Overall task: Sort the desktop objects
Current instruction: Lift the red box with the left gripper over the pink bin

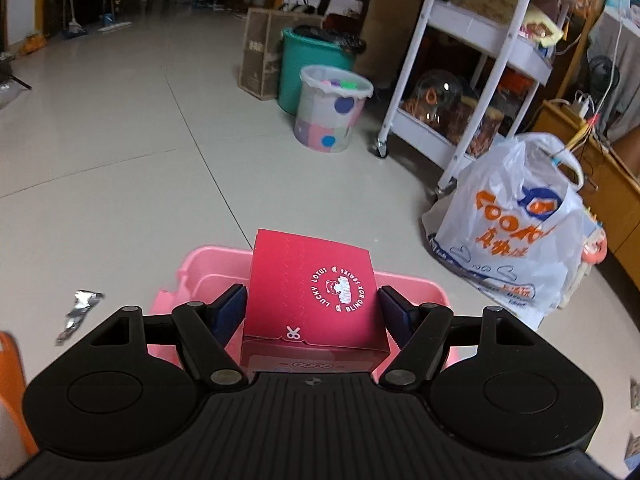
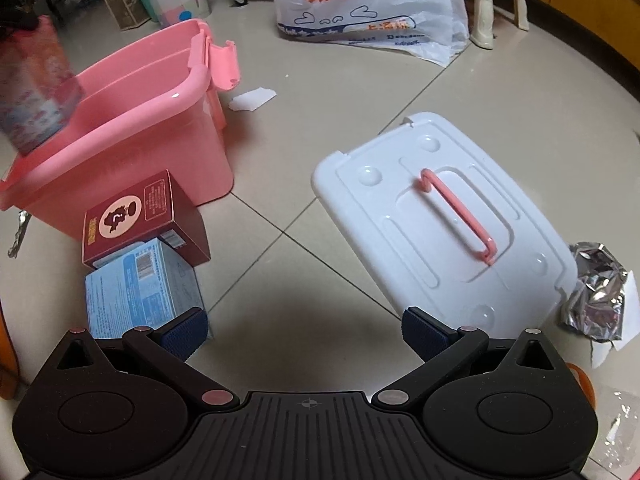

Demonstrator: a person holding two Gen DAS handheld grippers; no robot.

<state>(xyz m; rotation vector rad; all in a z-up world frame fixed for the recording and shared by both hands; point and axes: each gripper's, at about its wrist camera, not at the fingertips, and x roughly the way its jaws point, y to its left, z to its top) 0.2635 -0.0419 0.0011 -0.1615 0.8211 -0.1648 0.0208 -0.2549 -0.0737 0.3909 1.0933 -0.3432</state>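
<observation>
My left gripper (image 1: pixel 312 312) clamps a magenta cardboard blind box (image 1: pixel 314 296) at lower centre, above the pink plastic bin (image 1: pixel 208 264). My right gripper (image 2: pixel 306 330) gapes wide, holding nothing; 2 boxes, maroon (image 2: pixel 140 216) and pale blue (image 2: pixel 136 292), sit lower left.

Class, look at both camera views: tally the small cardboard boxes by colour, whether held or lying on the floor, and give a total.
Red box, held by the left gripper over the pink bin: 1
Maroon box, on the floor beside the bin: 1
Light blue box, on the floor in front of the maroon one: 1
Total: 3
</observation>
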